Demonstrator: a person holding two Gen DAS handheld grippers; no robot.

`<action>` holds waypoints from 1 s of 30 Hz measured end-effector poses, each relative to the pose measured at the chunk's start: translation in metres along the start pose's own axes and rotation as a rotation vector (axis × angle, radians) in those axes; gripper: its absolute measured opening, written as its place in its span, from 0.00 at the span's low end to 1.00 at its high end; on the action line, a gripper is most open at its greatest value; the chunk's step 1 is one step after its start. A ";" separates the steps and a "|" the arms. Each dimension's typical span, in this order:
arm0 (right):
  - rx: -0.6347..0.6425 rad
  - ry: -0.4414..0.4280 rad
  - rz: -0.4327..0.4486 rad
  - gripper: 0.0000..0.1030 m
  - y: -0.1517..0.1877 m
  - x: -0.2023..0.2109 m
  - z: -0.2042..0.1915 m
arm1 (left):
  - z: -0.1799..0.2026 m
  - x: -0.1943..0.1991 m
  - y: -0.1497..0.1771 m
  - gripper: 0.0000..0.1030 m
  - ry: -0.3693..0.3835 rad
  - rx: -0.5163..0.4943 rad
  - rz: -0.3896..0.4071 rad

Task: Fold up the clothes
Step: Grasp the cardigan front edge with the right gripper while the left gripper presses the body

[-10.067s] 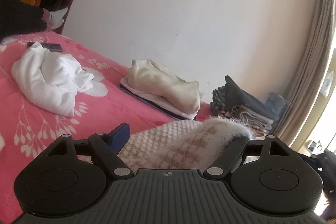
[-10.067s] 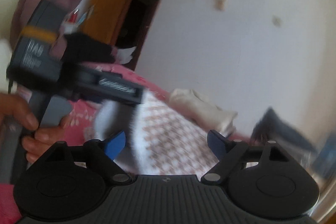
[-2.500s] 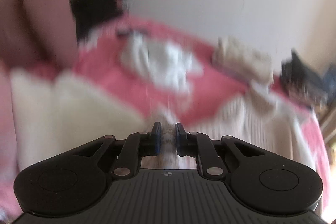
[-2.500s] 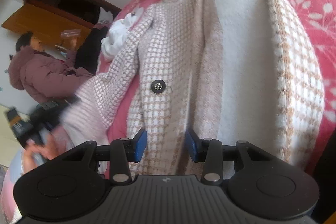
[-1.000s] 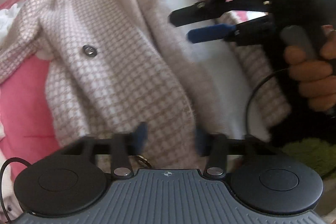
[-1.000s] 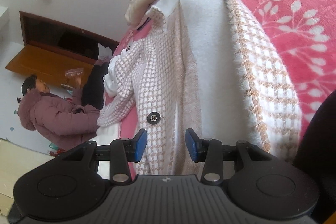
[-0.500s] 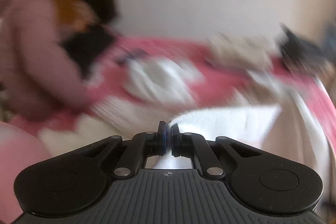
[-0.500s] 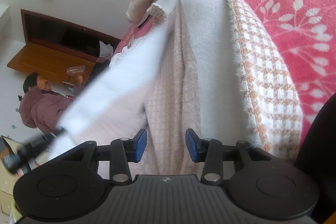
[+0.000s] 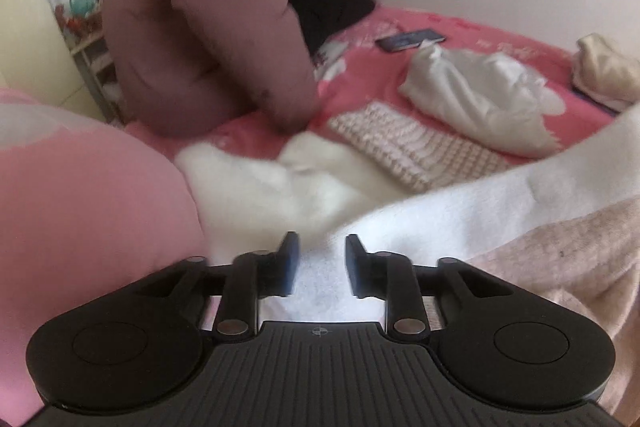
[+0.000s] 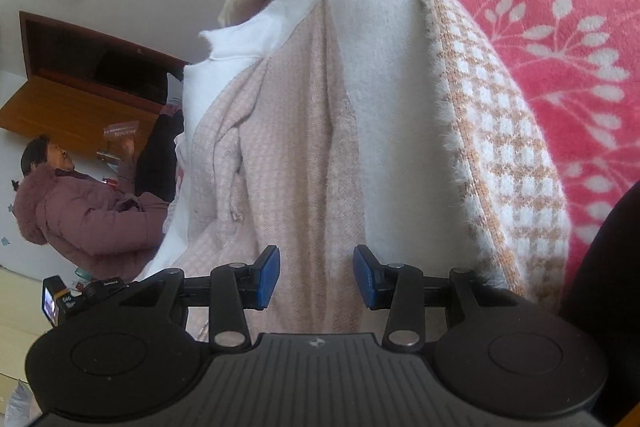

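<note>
A pink-and-white checked knit cardigan (image 10: pixel 500 131) with white fleecy lining lies spread on the pink floral bed. Its left front panel is turned outward, showing pale pink inside knit (image 10: pixel 288 155) and white lining (image 9: pixel 460 203). One checked sleeve (image 9: pixel 404 143) lies flat beyond. My left gripper (image 9: pixel 319 259) is open just above the white lining at the flipped panel's edge, nothing between its blue pads. My right gripper (image 10: pixel 316 273) is open over the cardigan's lower hem, holding nothing.
A person in a mauve padded jacket (image 9: pixel 192 15) sits at the bed's far side. A crumpled white garment (image 9: pixel 480 95), a dark phone (image 9: pixel 408 39) and a folded cream stack (image 9: pixel 604 71) lie on the pink blanket (image 10: pixel 560 7). A pink sleeve (image 9: pixel 80 195) fills the left.
My left gripper was shut on the cardigan's front panel while swinging it outward; it has now opened and let the panel go. The right gripper stayed open and still.
</note>
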State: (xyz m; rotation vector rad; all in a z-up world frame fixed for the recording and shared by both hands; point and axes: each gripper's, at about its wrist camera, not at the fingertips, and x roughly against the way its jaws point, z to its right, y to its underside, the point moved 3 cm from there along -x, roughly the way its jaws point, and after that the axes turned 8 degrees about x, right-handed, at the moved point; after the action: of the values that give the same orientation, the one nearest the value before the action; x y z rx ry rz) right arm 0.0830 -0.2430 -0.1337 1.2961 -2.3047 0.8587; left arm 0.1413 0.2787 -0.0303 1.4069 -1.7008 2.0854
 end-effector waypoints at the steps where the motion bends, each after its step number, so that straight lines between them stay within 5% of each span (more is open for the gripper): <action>1: 0.008 0.003 0.011 0.42 0.000 0.004 -0.002 | 0.007 0.008 0.002 0.37 0.039 -0.014 0.009; 6: 0.085 0.084 0.127 0.42 -0.008 0.039 -0.014 | 0.045 0.051 0.011 0.51 0.232 -0.086 0.056; 10: 0.107 0.189 0.165 0.42 -0.013 0.065 -0.015 | 0.074 0.085 0.019 0.52 0.387 -0.144 0.093; 15: 0.113 0.079 0.110 0.42 0.000 0.070 -0.027 | 0.124 0.107 0.079 0.52 0.603 -0.292 -0.027; 17: 0.105 0.030 0.023 0.42 0.008 0.059 -0.024 | 0.141 0.108 0.112 0.52 0.640 -0.356 -0.108; 21: 0.095 0.199 -0.081 0.42 0.019 0.038 0.003 | 0.146 0.106 0.154 0.52 0.656 -0.399 -0.203; 23: 0.086 0.317 -0.052 0.41 0.018 0.048 0.027 | 0.143 0.106 0.165 0.52 0.640 -0.401 -0.226; 26: 0.055 0.352 0.011 0.42 0.014 0.073 0.047 | 0.140 0.103 0.174 0.52 0.614 -0.420 -0.262; 30: 0.198 0.375 0.123 0.42 0.000 0.098 0.030 | 0.152 0.108 0.199 0.53 0.611 -0.464 -0.352</action>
State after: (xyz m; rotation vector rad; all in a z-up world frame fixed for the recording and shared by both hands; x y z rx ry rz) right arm 0.0321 -0.3255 -0.1002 0.9709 -2.0560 1.2782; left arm 0.0504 0.0335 -0.1063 0.7531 -1.4193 1.5628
